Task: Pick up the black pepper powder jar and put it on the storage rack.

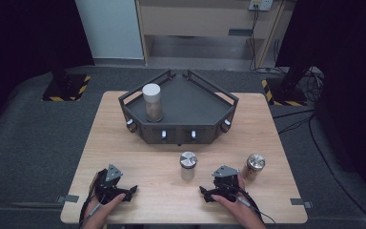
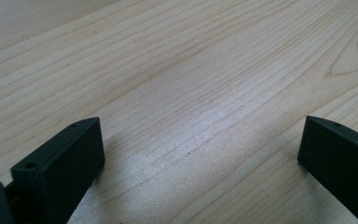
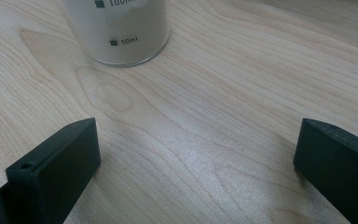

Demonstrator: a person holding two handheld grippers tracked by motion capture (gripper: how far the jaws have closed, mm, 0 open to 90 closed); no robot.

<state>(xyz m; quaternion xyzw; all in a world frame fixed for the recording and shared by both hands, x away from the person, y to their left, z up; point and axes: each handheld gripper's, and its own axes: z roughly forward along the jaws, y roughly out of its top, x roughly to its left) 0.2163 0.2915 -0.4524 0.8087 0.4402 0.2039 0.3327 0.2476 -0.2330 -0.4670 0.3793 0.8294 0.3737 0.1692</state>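
Bare table (image 1: 138, 157) lies before the left gripper (image 1: 132, 192); 2 jars (image 1: 188, 164) (image 1: 255, 165) flank the right gripper (image 1: 204, 193).

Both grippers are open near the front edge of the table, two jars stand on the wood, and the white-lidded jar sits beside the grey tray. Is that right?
Not quite: the white-lidded jar stands inside the grey tray, not beside it, as the high view shows. The rest holds: the left gripper and right gripper are open, and two jars stand on the wood.
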